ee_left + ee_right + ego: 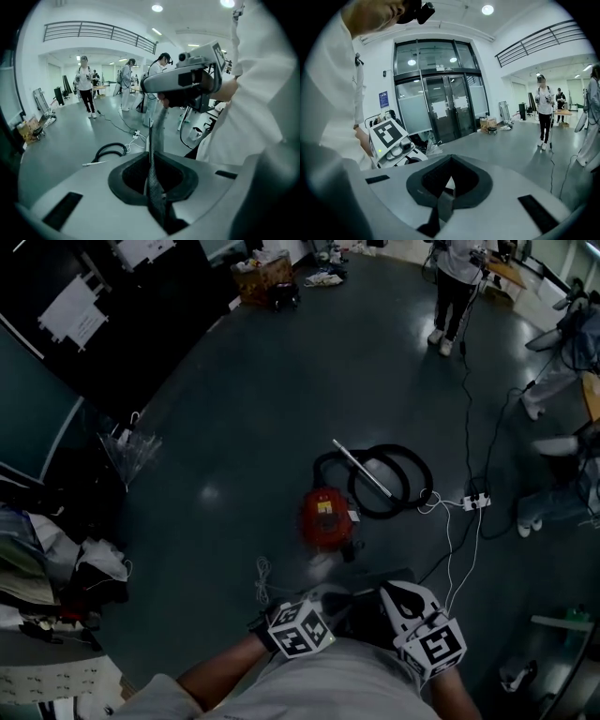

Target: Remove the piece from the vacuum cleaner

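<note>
Vacuum cleaner (326, 518): red body, standing on the dark floor ahead of the person, near the centre of the head view.
Hose (394, 486): black, coiled in a loop on the floor just beside the vacuum cleaner, on its right in the head view. Whether its end is plugged into the body cannot be made out.
Wand (362, 468): thin metal tube lying flat, slanted across the hose loop.
Power strip (476, 502): white, on the floor just right of the hose; white cables (448, 542) run from it toward the person.
Left gripper (155, 159): jaws pressed together with nothing between them. Held close to the person's body, well apart from the vacuum cleaner.
Right gripper (444, 202): jaws brought together, nothing held. Held at the same height, near the left gripper and well apart from the vacuum cleaner.
Relation of grippers: each one's marker cube shows in the other's view; they do not touch.
Cardboard box (263, 276): on the floor at the far edge of the room, well apart from the vacuum cleaner.
Bystander (453, 292): standing on the floor beyond the hose, in light clothing.
</note>
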